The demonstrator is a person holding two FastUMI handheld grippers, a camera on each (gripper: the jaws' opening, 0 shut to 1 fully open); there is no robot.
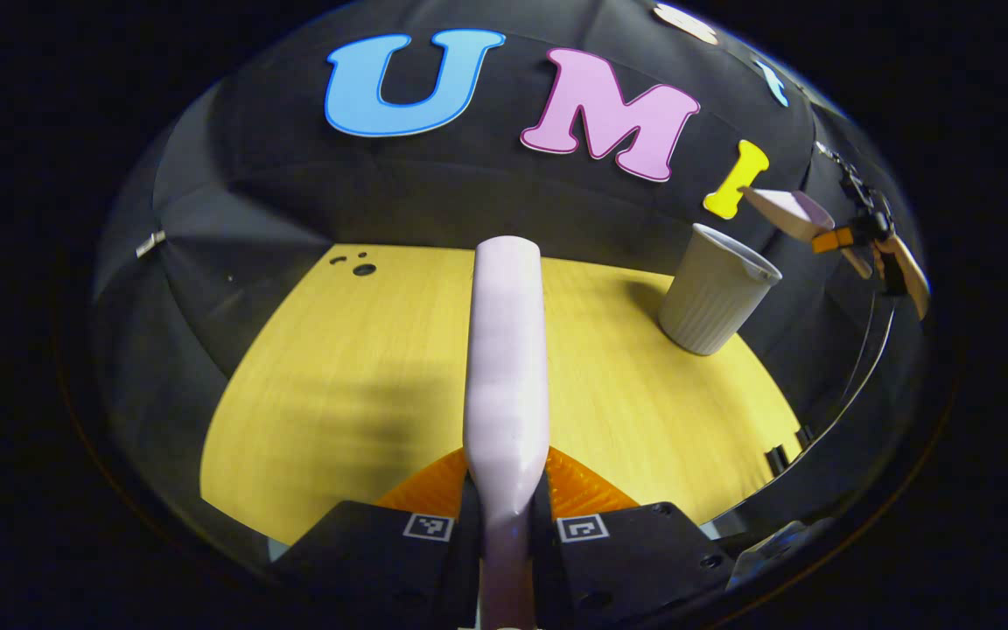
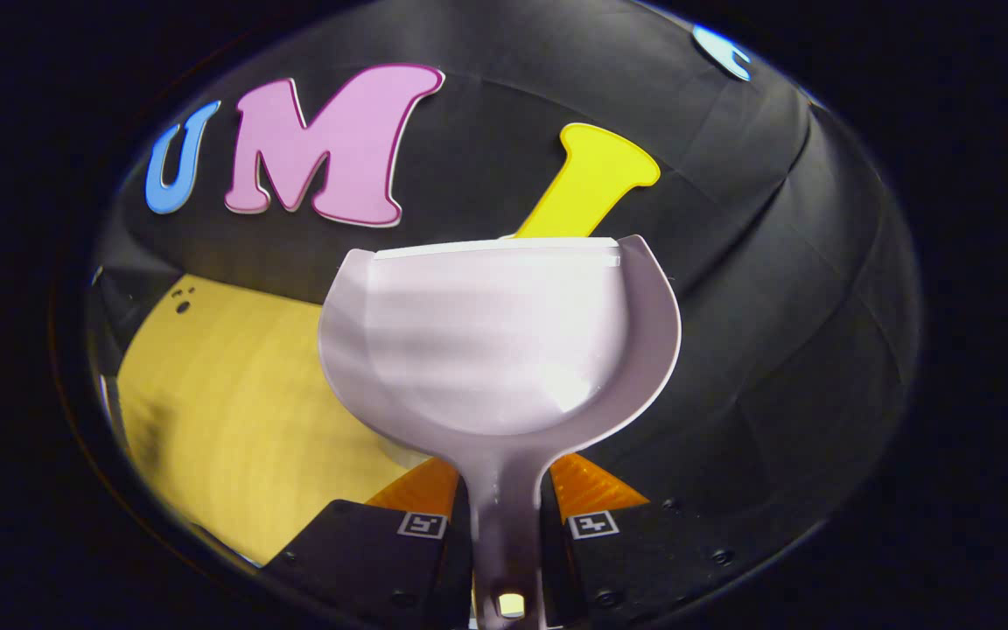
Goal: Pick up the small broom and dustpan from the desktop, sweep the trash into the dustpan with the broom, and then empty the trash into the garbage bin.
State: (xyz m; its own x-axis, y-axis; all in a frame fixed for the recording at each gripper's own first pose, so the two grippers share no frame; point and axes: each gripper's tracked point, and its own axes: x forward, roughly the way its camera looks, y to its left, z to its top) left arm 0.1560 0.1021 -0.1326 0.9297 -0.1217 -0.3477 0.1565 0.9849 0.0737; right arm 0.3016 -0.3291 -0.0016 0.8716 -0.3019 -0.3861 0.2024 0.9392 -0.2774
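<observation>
My left gripper point(image 1: 506, 477) is shut on the pale lilac broom point(image 1: 506, 350), which points straight ahead over the yellow desktop point(image 1: 338, 385). A grey ribbed garbage bin point(image 1: 714, 289) stands upright at the desk's far right. Beyond it, the dustpan point(image 1: 788, 213) hangs tilted in the air in the other gripper point(image 1: 863, 238). In the right gripper view, my right gripper point(image 2: 504, 486) is shut on the handle of the lilac dustpan point(image 2: 495, 341). Its scoop faces me, raised above the desk, and its inside looks bare. The broom's bristles are hidden.
A few small dark spots point(image 1: 362, 268) mark the desktop's far left corner. The booth's black cloth wall point(image 1: 434, 192) closes the back and sides. The desk's right edge point(image 1: 775, 411) runs just past the bin.
</observation>
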